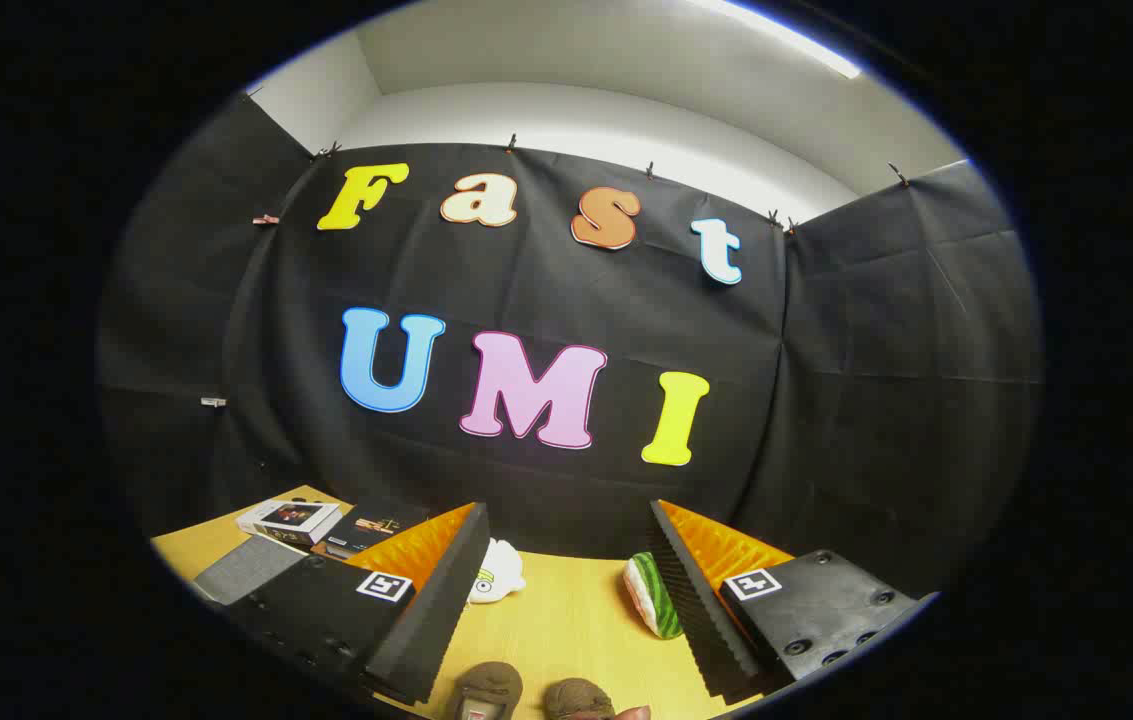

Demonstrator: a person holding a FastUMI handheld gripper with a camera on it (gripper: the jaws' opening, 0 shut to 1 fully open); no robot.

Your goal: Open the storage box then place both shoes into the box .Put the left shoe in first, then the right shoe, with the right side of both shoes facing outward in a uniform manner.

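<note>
My gripper (566, 610) is held above the wooden table (566, 620) with its two fingers wide apart and nothing between them. Below and between the fingers, at the near edge, the tops of two brown shoes show: one (488, 690) on the left and one (578, 698) on the right. A grey fabric storage box (244, 570) sits to the left, partly hidden behind the left finger.
A white soft toy (498, 575) lies just past the left finger and a green striped watermelon-like toy (654, 596) beside the right finger. A white box (288, 520) and a dark box (366, 528) lie at the back left of the table.
</note>
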